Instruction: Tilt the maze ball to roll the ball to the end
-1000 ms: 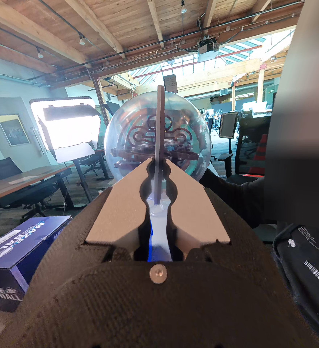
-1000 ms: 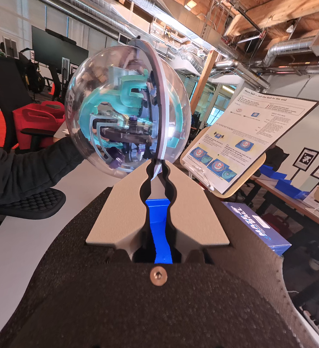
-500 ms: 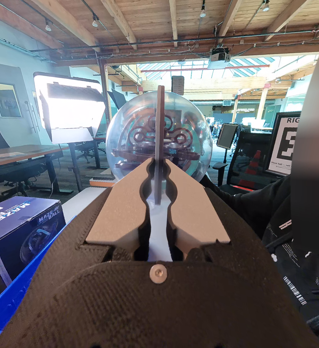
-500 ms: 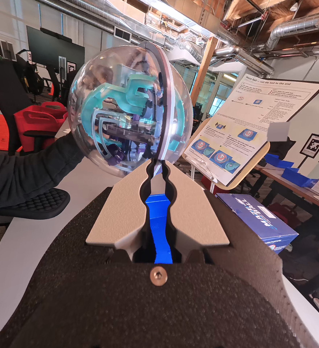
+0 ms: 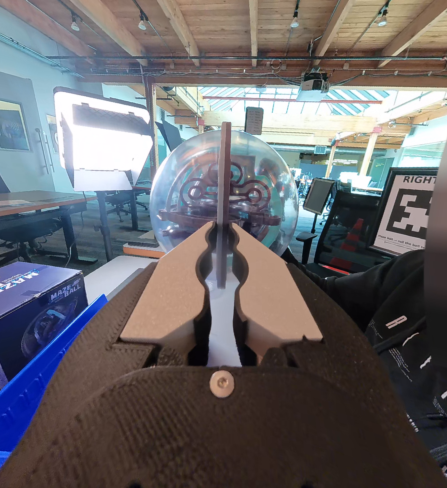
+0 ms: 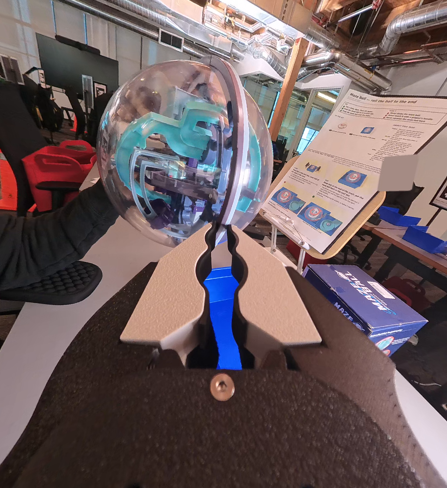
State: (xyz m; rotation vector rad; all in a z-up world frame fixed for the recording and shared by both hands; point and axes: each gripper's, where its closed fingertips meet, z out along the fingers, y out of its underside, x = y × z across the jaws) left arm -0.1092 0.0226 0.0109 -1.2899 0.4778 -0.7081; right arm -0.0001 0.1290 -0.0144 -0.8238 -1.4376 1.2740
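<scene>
White table [image 6: 127,253] under blue box [image 6: 362,303] and blue tray [image 5: 40,369]

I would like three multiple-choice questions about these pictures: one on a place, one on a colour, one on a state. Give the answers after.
1. Where does the left gripper hold the maze ball?
A. on its flat rim
B. on the clear shell
C. nowhere

2. What colour is the cardboard box?
A. red
B. blue
C. green

3. How is the maze ball?
A. resting on the table
B. inside the box
C. held up in the air

Answers:
1 A: the fingers close on the thin grey rim.
2 B: its faces are dark blue.
3 C: the table lies below it, apart, while the right gripper also grips the rim.
</scene>
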